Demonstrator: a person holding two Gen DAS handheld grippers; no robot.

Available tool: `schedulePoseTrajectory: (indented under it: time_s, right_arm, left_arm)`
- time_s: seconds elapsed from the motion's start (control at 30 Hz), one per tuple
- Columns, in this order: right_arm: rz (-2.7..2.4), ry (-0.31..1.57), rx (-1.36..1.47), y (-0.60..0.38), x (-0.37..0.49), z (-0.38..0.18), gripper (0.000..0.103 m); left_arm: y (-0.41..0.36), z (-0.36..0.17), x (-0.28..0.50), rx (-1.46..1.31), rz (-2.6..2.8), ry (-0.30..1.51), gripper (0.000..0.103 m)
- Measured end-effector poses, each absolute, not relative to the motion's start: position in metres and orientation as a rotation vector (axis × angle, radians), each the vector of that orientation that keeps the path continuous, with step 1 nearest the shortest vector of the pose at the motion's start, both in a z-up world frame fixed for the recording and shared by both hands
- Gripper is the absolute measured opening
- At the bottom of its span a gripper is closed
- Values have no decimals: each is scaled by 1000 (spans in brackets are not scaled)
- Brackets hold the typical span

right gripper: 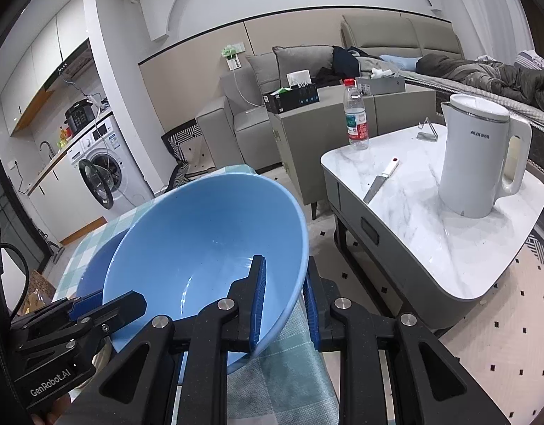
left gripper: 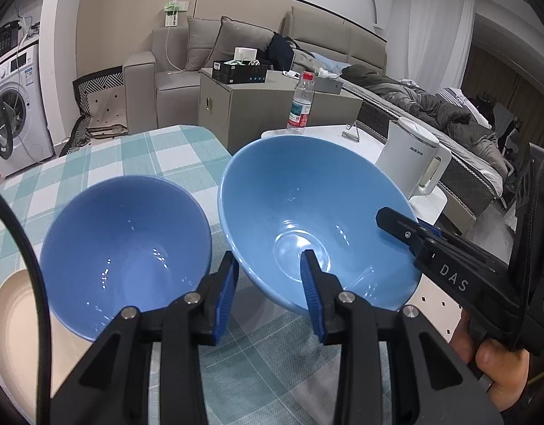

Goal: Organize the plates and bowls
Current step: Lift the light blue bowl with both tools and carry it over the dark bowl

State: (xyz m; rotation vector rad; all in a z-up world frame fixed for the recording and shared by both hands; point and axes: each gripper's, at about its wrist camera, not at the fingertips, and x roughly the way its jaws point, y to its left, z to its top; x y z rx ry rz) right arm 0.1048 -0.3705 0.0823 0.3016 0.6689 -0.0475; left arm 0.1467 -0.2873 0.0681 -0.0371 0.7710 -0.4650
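Note:
A large light blue bowl (left gripper: 307,219) (right gripper: 201,248) hangs tilted above the checked table (left gripper: 130,156). My left gripper (left gripper: 270,283) is shut on its near rim, one pad inside and one outside; in the right wrist view the left gripper (right gripper: 105,310) shows at the lower left. My right gripper (right gripper: 286,304) is shut on the bowl's opposite rim, and in the left wrist view the right gripper (left gripper: 395,223) reaches in from the right. A smaller, darker blue bowl (left gripper: 130,248) (right gripper: 89,279) rests on the table to the left, beside a cream plate (left gripper: 10,318).
A marble side table (right gripper: 431,248) to the right carries a white kettle (right gripper: 480,156), a water bottle (right gripper: 356,120) and a knife (right gripper: 379,180). Behind stand a grey cabinet (left gripper: 236,113), a sofa and a washing machine (left gripper: 13,117). A hand (left gripper: 498,372) holds the right gripper.

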Motion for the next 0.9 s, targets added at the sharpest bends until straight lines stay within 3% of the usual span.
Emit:
schedulePoseTrajectory:
  time_s: [0.9]
  right_arm:
    - [19,576,242,-311,90,130,21]
  left_arm:
    - [-230,109,128,-59,-422,658,35]
